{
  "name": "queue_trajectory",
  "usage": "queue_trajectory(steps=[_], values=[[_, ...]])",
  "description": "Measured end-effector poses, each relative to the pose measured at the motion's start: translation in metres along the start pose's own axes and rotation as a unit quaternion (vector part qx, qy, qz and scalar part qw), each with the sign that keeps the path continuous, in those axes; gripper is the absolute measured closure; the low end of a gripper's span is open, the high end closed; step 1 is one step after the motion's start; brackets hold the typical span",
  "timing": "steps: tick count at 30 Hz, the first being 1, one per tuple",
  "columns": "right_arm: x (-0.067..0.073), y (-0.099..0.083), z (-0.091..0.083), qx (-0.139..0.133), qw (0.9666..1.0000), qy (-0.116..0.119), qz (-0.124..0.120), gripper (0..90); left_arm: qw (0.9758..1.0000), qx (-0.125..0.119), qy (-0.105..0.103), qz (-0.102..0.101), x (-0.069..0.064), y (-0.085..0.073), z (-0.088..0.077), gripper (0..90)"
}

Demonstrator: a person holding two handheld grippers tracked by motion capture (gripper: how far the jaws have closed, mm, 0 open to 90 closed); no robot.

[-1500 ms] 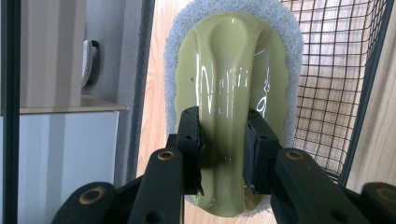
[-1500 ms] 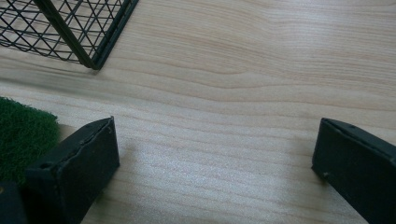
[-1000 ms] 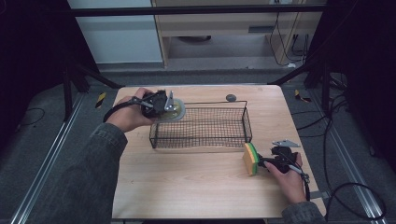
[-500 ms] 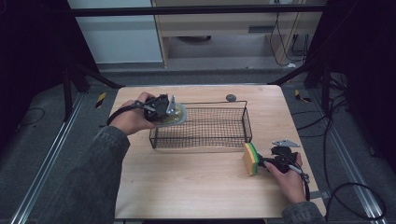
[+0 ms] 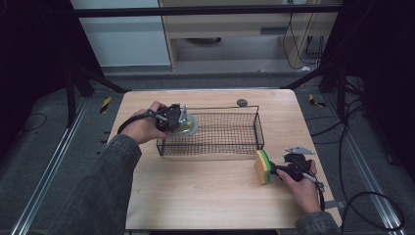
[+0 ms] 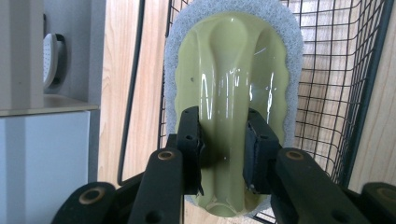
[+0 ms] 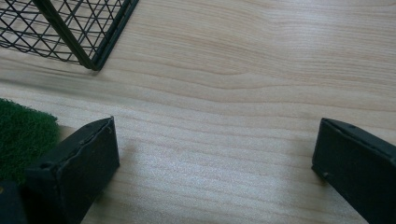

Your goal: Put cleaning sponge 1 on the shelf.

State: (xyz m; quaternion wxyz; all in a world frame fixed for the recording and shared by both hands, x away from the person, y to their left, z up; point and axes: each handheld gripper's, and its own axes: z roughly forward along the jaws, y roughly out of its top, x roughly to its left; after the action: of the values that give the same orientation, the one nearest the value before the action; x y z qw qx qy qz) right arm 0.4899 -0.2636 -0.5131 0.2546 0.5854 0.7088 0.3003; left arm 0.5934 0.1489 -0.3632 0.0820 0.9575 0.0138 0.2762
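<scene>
A scrubber (image 5: 190,126) with a glossy yellow-green handle (image 6: 233,70) and a white pad hangs over the left end of a black wire basket (image 5: 220,108). My left gripper (image 5: 177,117) is shut on it, both pads pressing the handle's narrow middle (image 6: 223,149). A yellow sponge with a green scouring face (image 5: 263,166) stands on edge on the wooden table, right of the basket. My right gripper (image 5: 280,170) rests just right of the sponge. Its jaws are open and wide apart over bare wood (image 7: 215,149), with the green face (image 7: 21,135) outside the left jaw.
A small dark round object (image 5: 242,102) lies on the table behind the basket. The basket's near right corner (image 7: 93,60) stands close ahead of the right gripper. Bare wood (image 5: 205,196) spreads in front of the basket. Cables trail on the floor at right.
My left hand has sunk a little with the scrubber, bringing it lower over the basket's left end. The right hand and the sponge have not moved.
</scene>
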Motion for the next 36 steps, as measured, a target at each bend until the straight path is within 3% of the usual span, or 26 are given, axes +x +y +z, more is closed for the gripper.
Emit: queue_trajectory(steps=[21,29,35,36], values=[[0.001,0.000,0.000,0.001,1.0000,0.002,0.005,0.7,0.9997,0.013,-0.021,0.001,-0.008,-0.001,0.026,71.1],[0.001,0.001,0.001,0.000,1.0000,0.003,0.003,0.7,0.9994,0.012,-0.029,-0.012,-0.009,-0.005,0.033,71.1],[0.001,0.001,0.001,0.000,1.0000,0.003,0.003,0.7,0.9994,0.015,-0.031,-0.007,-0.010,-0.004,0.038,71.1],[0.001,0.001,0.001,0.000,1.0000,0.003,0.003,0.7,0.9992,0.015,-0.034,-0.014,-0.011,-0.004,0.038,71.1]])
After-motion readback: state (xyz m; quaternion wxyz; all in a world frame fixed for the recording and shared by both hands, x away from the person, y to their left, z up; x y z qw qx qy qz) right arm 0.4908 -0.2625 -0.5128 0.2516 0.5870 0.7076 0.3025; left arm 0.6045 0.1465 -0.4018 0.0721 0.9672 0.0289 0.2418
